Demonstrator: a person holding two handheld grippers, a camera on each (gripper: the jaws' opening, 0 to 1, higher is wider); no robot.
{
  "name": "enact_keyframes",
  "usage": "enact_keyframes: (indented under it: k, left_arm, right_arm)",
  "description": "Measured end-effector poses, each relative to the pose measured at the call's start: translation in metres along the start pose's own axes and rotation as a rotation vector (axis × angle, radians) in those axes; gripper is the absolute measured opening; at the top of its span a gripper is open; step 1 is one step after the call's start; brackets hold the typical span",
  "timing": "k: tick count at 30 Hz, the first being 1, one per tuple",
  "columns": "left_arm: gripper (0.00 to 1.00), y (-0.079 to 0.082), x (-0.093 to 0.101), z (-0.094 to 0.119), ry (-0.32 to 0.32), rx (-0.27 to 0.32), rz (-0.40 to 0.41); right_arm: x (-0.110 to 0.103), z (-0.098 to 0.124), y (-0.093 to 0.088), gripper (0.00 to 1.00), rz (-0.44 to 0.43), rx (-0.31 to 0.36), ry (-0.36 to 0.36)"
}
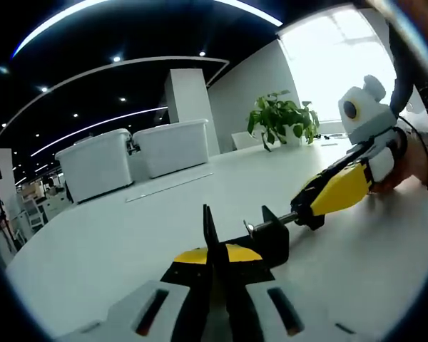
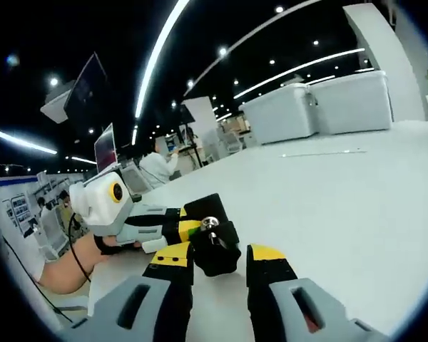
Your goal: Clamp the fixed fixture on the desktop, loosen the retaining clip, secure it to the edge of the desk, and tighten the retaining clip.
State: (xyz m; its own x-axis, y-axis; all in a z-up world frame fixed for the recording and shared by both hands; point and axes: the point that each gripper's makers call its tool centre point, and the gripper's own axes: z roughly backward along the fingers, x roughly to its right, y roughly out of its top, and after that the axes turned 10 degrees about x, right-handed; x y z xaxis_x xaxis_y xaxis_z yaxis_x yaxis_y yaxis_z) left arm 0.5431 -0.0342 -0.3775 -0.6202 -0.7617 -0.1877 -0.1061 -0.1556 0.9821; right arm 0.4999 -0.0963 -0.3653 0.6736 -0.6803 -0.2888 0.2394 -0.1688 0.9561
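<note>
black clamp (image 1: 260, 239) gripped in left jaws, screw between right jaws.

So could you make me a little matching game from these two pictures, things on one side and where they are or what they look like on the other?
Things:
1. black clamp
2. white storage bins
3. potted plant
4. left gripper

Descriptions:
A. leafy green, by the bright window
B. shut on the clamp's body
C. two, side by side at the table's far edge
D. on the white table, screw sticking out

Pairs: 1-D, 2-C, 3-A, 4-B
</note>
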Motion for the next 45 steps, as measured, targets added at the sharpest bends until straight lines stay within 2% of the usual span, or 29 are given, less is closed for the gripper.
enact_keyframes:
  k: [4, 6, 9, 18, 24, 26, 30, 32, 33, 35, 36, 37, 40, 42, 45]
  left_arm:
    - [0.06, 0.000, -0.001, 0.000, 0.003, 0.000, -0.001]
    - [0.06, 0.000, -0.001, -0.001, 0.003, 0.000, -0.002]
    - [0.06, 0.000, -0.001, -0.001, 0.001, 0.000, -0.002]
    - [0.06, 0.000, 0.000, -0.001, -0.006, 0.005, -0.009]
    - [0.06, 0.000, -0.001, -0.001, -0.006, 0.004, -0.009]
    - [0.06, 0.000, 0.000, 0.000, -0.005, 0.004, -0.010]
    - [0.06, 0.000, 0.000, 0.001, -0.004, 0.003, -0.009]
    - [0.06, 0.000, 0.000, 0.001, -0.003, 0.002, -0.009]
    - [0.06, 0.000, 0.000, 0.001, -0.003, 0.003, -0.009]
    - [0.06, 0.000, 0.000, 0.002, -0.003, 0.003, -0.009]
    - [0.06, 0.000, 0.000, 0.002, -0.003, 0.003, -0.009]
    - [0.06, 0.000, 0.000, 0.002, -0.003, 0.004, -0.009]
    - [0.06, 0.000, 0.000, 0.002, -0.004, 0.004, -0.009]
    - [0.06, 0.000, 0.000, 0.003, -0.004, 0.004, -0.009]
    - [0.06, 0.000, 0.000, 0.002, -0.004, 0.004, -0.009]
  right_arm:
    - [0.000, -0.001, 0.000, 0.25, -0.007, 0.006, -0.004]
    - [-0.001, 0.000, 0.001, 0.25, 0.037, 0.028, 0.006]
    - [-0.006, 0.001, 0.003, 0.25, 0.226, 0.063, 0.023]
    - [-0.014, 0.000, 0.004, 0.25, 0.604, 0.095, 0.007]
    - [-0.016, -0.003, 0.003, 0.25, 0.776, 0.084, 0.000]
    - [-0.015, -0.003, 0.003, 0.25, 0.727, 0.091, -0.004]
    - [-0.014, -0.004, 0.003, 0.25, 0.720, 0.093, -0.008]
    - [-0.011, -0.003, 0.003, 0.26, 0.556, 0.090, -0.045]
    - [-0.012, -0.003, 0.008, 0.27, 0.487, 0.112, -0.044]
    - [-0.010, 0.000, 0.020, 0.34, 0.357, 0.159, -0.047]
    - [-0.007, 0.001, 0.022, 0.37, 0.304, 0.162, -0.053]
    - [-0.004, 0.001, 0.022, 0.38, 0.269, 0.154, -0.058]
    - [0.000, 0.002, 0.014, 0.38, 0.074, 0.085, -0.060]
    - [-0.007, 0.001, 0.009, 0.38, 0.019, 0.052, -0.017]
    - [-0.009, -0.003, 0.004, 0.37, 0.033, 0.032, -0.013]
